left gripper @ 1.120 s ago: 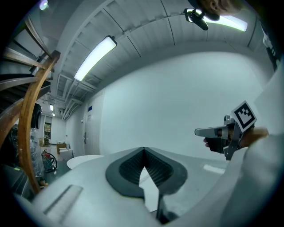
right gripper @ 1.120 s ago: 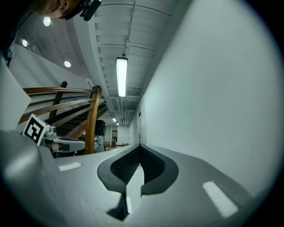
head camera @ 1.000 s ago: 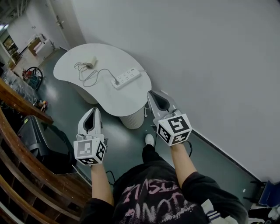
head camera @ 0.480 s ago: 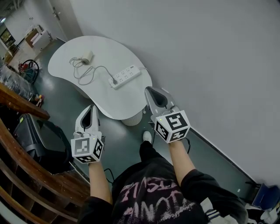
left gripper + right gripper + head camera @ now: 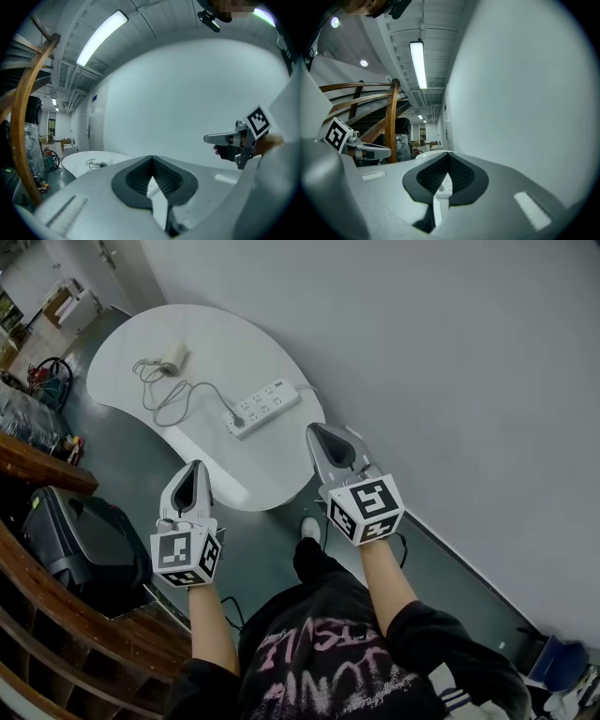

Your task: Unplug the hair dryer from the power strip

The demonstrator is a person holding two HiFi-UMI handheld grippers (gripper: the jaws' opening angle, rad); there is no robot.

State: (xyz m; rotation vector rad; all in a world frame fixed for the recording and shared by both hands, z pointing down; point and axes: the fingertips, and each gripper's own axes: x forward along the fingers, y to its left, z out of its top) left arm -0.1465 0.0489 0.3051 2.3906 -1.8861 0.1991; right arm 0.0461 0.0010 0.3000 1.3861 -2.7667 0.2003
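A white power strip lies on the white kidney-shaped table, with a dark plug in its left end. The plug's grey cord loops back to the small hair dryer at the table's far side. Both grippers hang short of the table's near edge, apart from the strip. The left gripper is shut and holds nothing. The right gripper is shut too and points toward the power strip. The right gripper view also shows the left gripper.
A plain grey wall runs along the right. Curved wooden railings and a black case stand at the left. The person's shoe is on the dark floor by the table's pedestal. Clutter sits far back left.
The table and power strip have shifted lower and left in the head view, closer to the grippers. Both grippers stay shut and keep their spacing.
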